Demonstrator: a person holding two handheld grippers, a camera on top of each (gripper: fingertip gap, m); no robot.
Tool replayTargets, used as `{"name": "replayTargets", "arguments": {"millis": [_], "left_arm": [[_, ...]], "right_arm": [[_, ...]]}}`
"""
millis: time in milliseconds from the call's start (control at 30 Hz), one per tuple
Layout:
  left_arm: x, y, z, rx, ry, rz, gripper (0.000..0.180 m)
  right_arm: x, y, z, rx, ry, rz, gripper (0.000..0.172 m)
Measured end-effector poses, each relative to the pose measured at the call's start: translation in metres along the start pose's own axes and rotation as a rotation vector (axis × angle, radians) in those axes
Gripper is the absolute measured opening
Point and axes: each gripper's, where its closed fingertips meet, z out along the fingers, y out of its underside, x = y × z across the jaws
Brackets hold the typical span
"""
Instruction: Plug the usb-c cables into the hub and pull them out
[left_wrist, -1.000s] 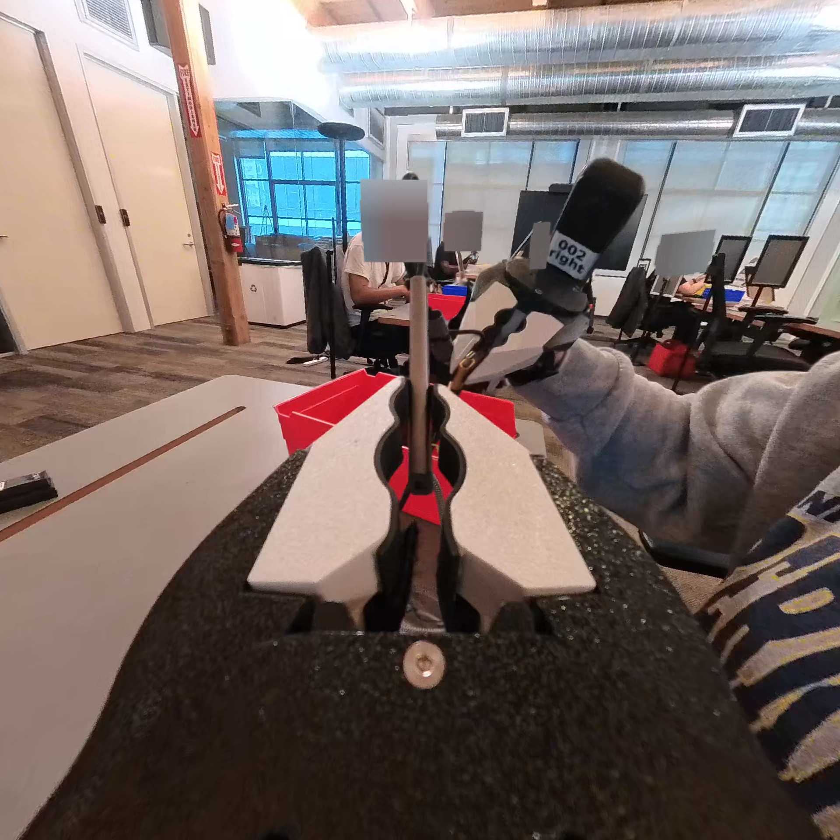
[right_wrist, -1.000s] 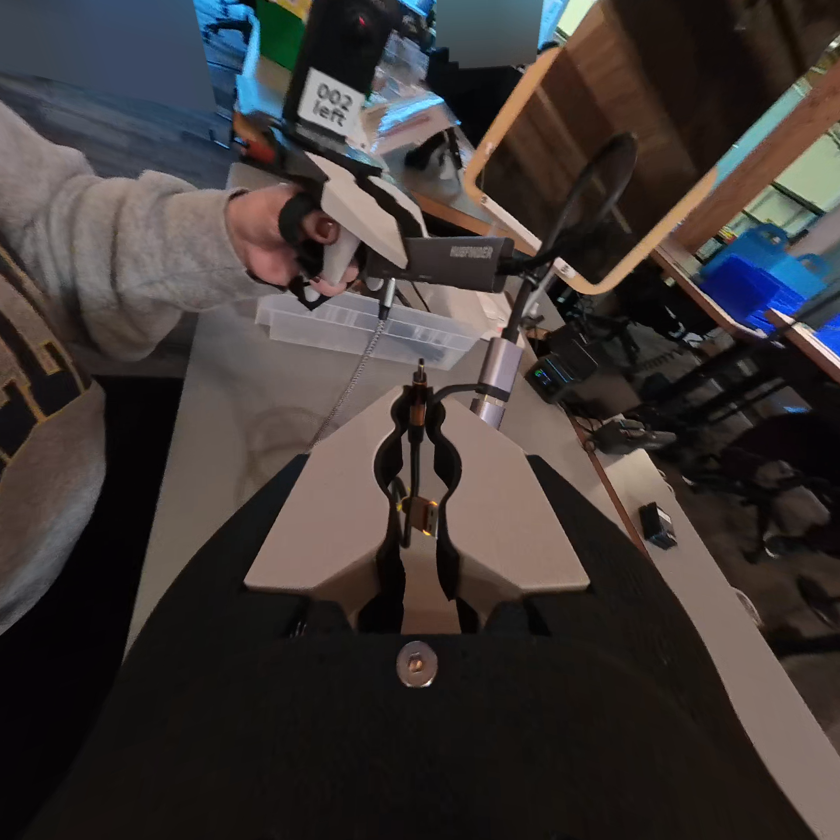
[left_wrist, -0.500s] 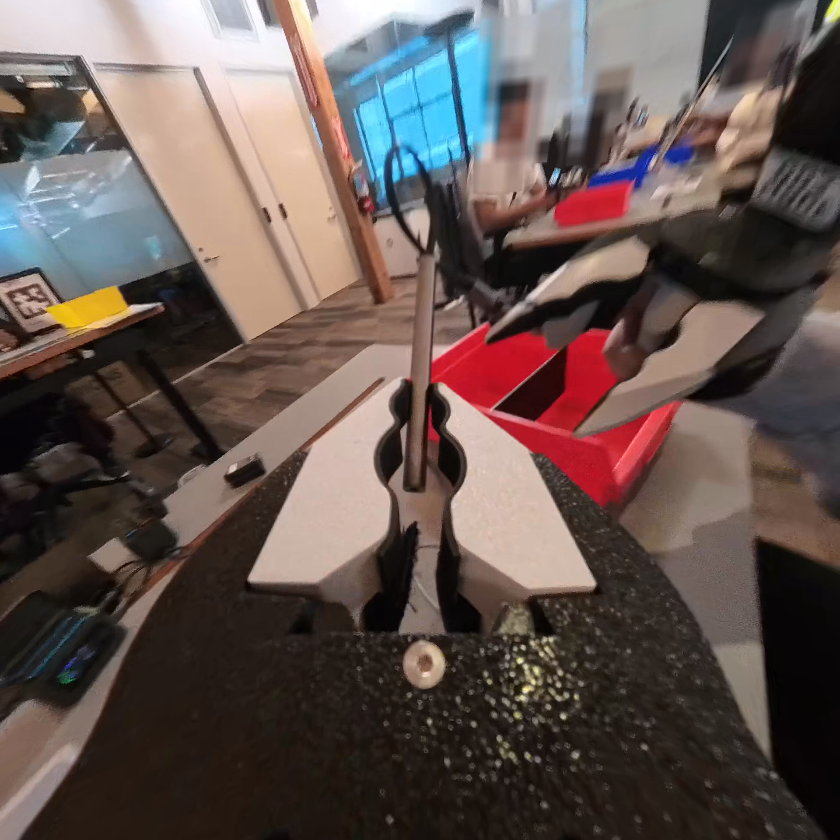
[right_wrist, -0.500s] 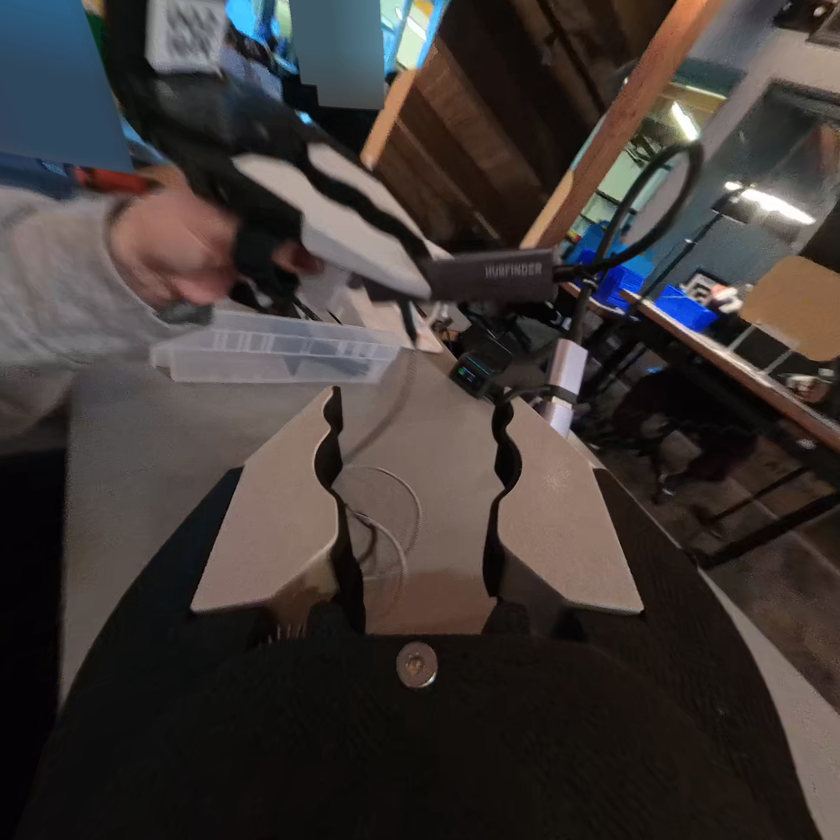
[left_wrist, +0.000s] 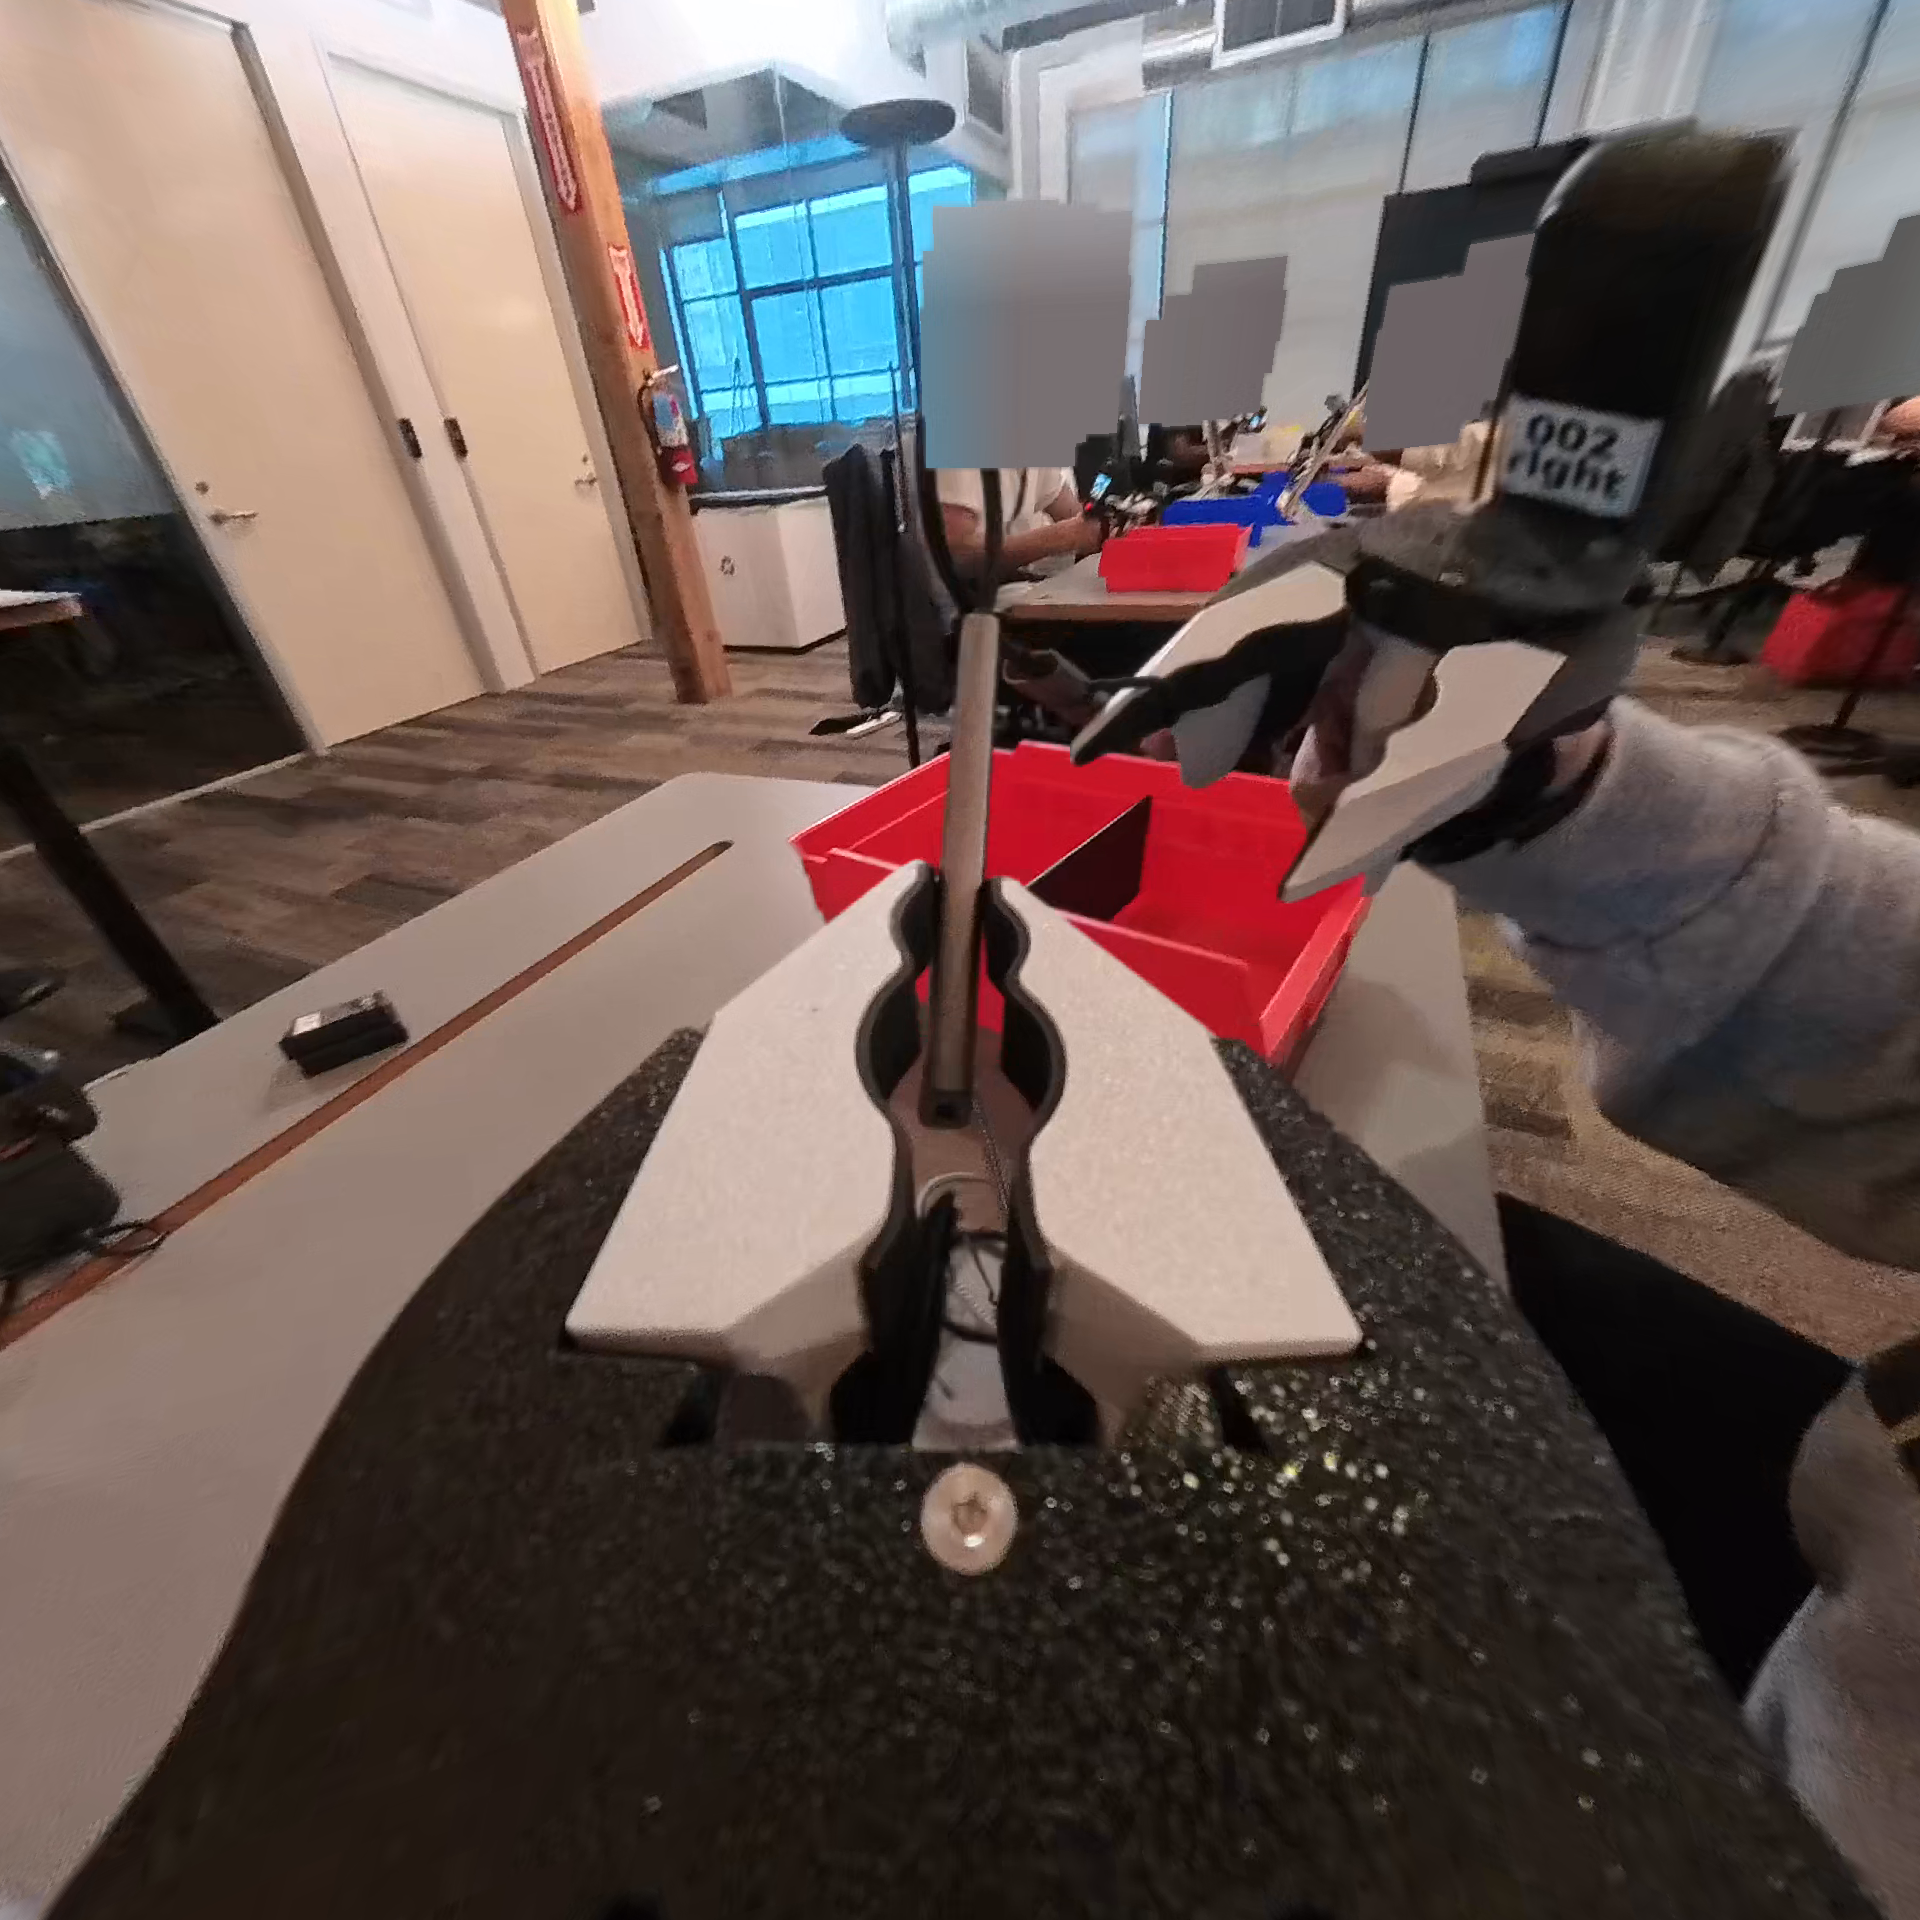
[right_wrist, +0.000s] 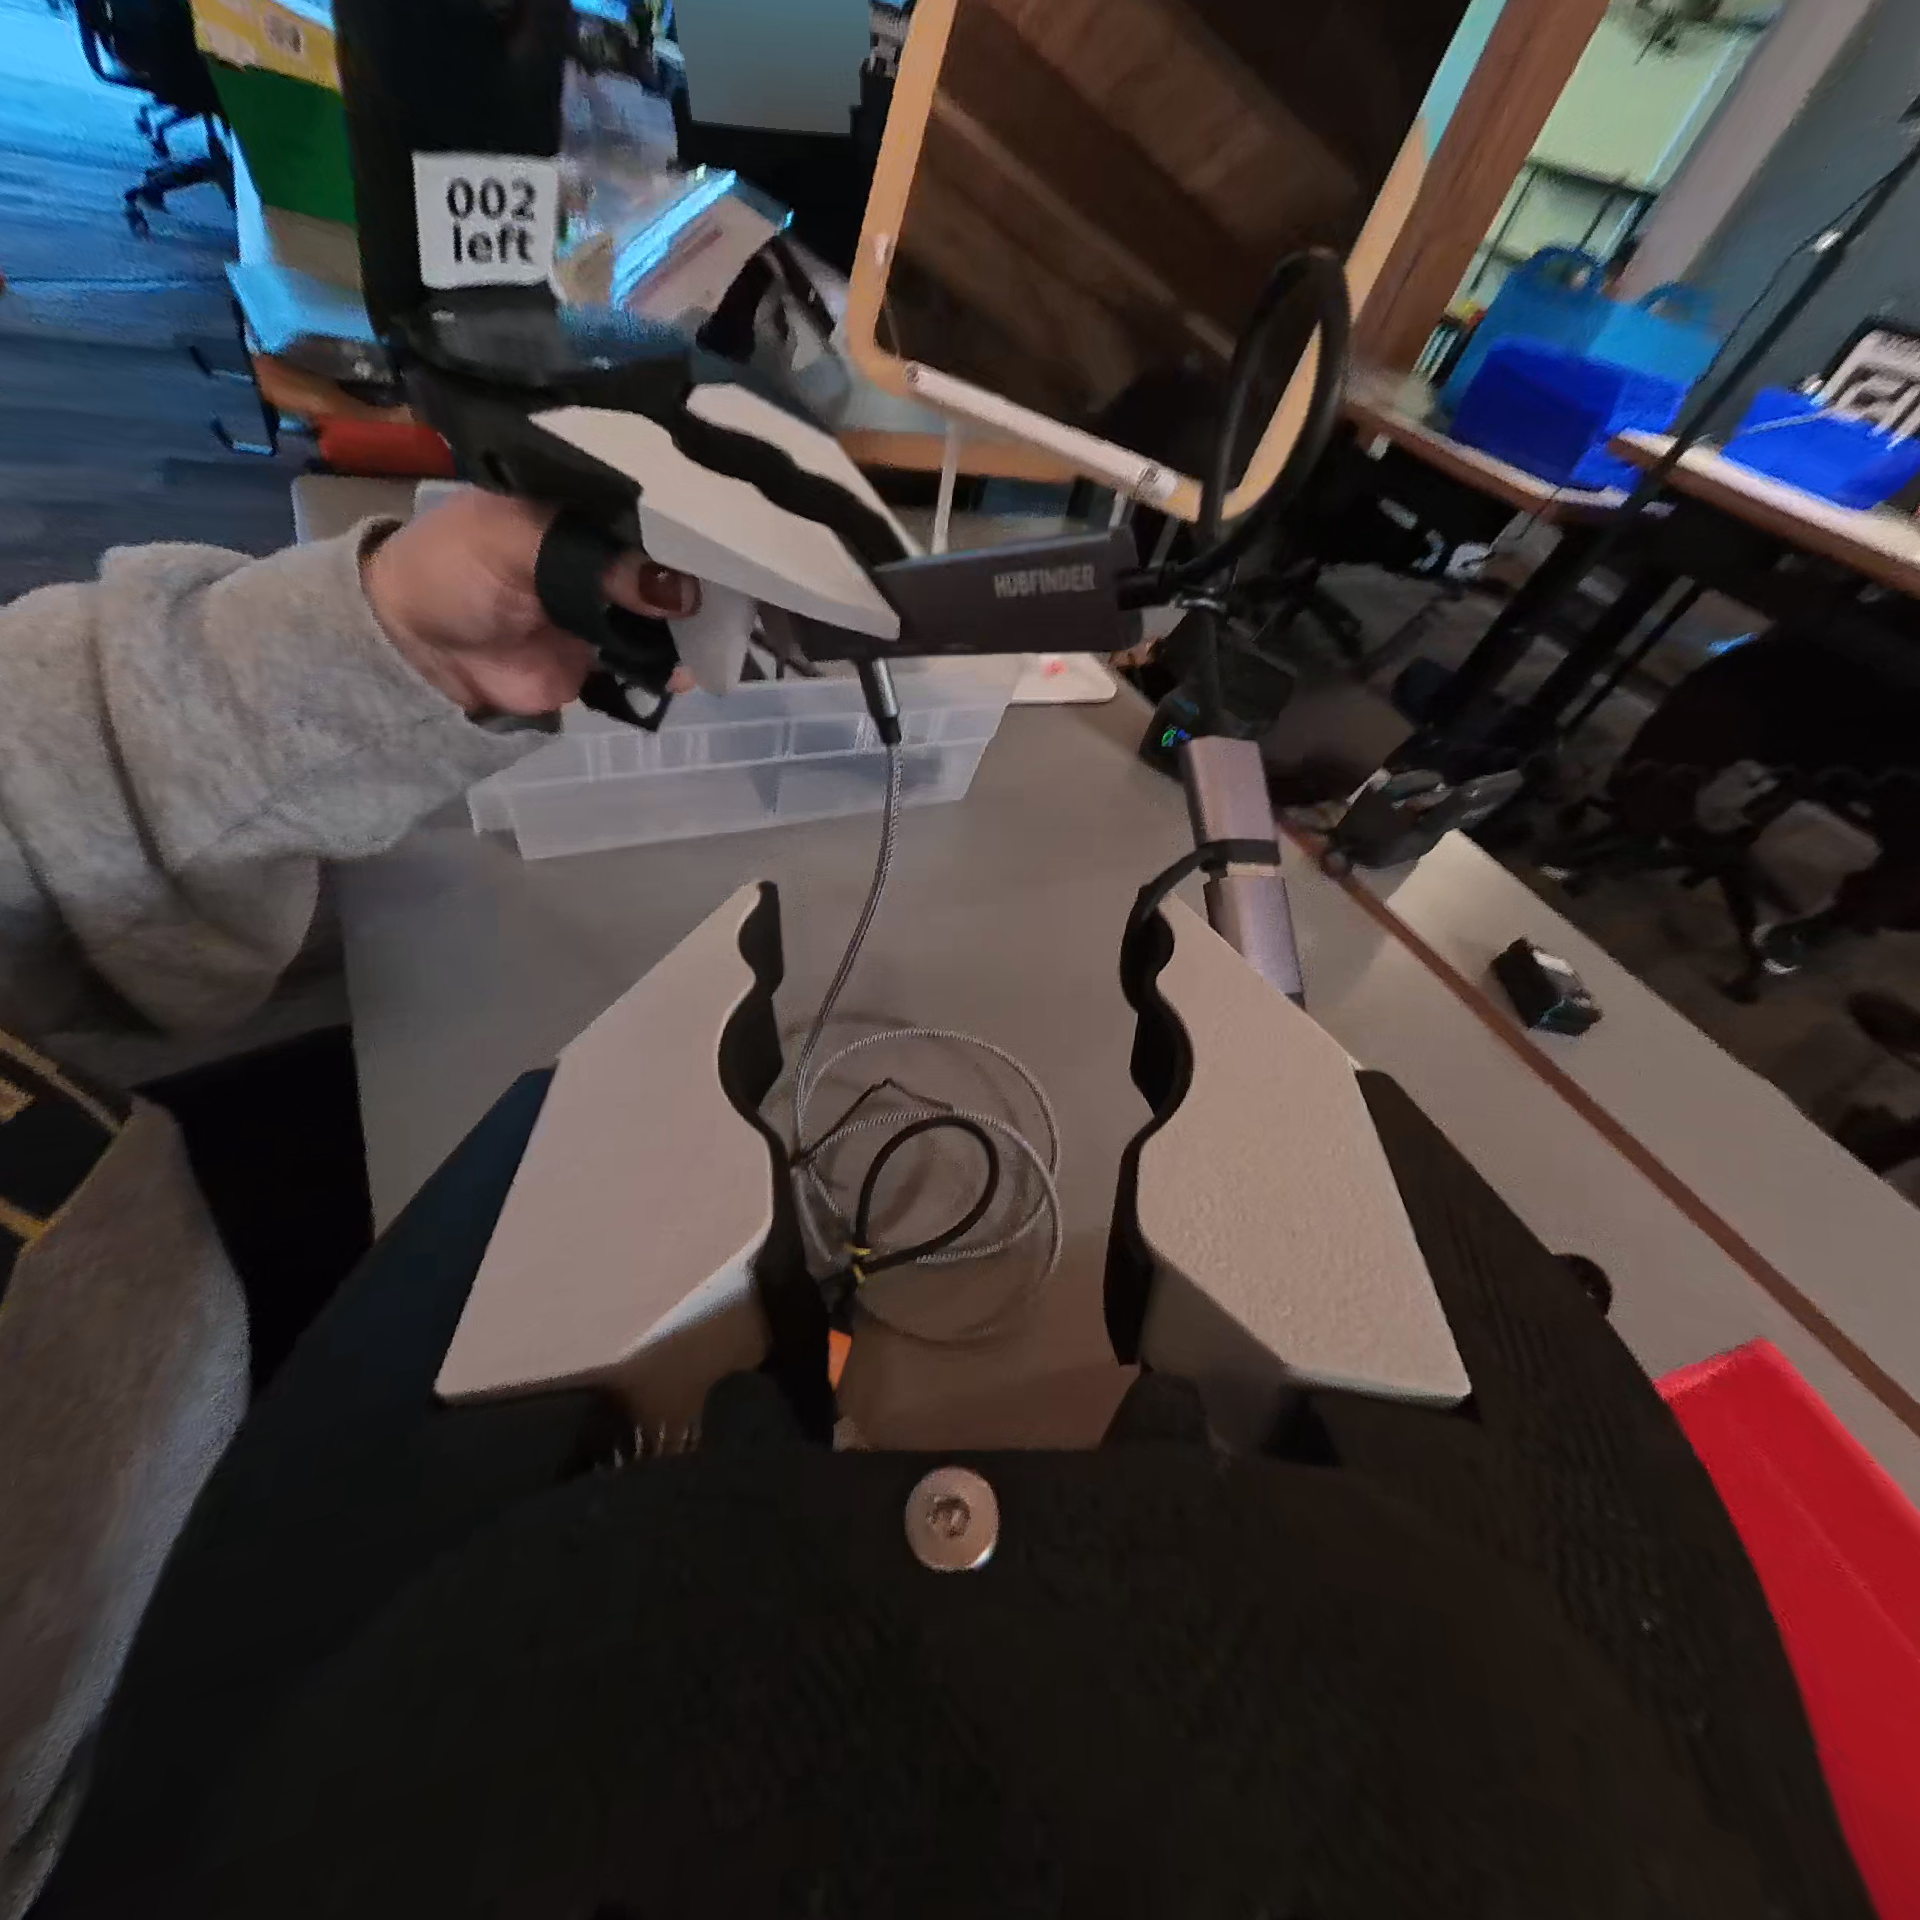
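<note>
Each wrist camera looks forward along its own fingers, close above the tabletop (right_wrist: 1039, 831); facing one another, both views share the tabletop.

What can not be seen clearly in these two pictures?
- Hub ports: left view shows only its thin edge; in the right view, the left gripper covers its near end.
- Coiled cables' loose ends: right view, partly behind the right gripper fingers.
- Red bin contents: left view, hidden by its walls.
</note>
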Motion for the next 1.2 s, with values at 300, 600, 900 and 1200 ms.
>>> {"name": "replayTargets", "arguments": {"millis": [300,600,900,1200], "left_arm": [[0.005,0.011,-0.017,-0.004,0.029,0.056,0.006],[0.002,0.014,-0.042,-0.004,0.049,0.113,0.006],[0.023,0.019,-0.028,-0.091,0.022,0.276,0.006],[0.011,0.045,-0.022,-0.328,-0.144,0.495,0.007]], "right_arm": [[-0.002,-0.007,0.001,-0.047,-0.012,0.067,0.054],[-0.032,0.006,-0.002,-0.229,-0.206,-0.087,0.078],[-0.002,0.058,0.018,-0.616,0.127,-0.547,0.104],[0.004,0.066,0.026,-0.636,0.221,-0.607,0.108]]}}
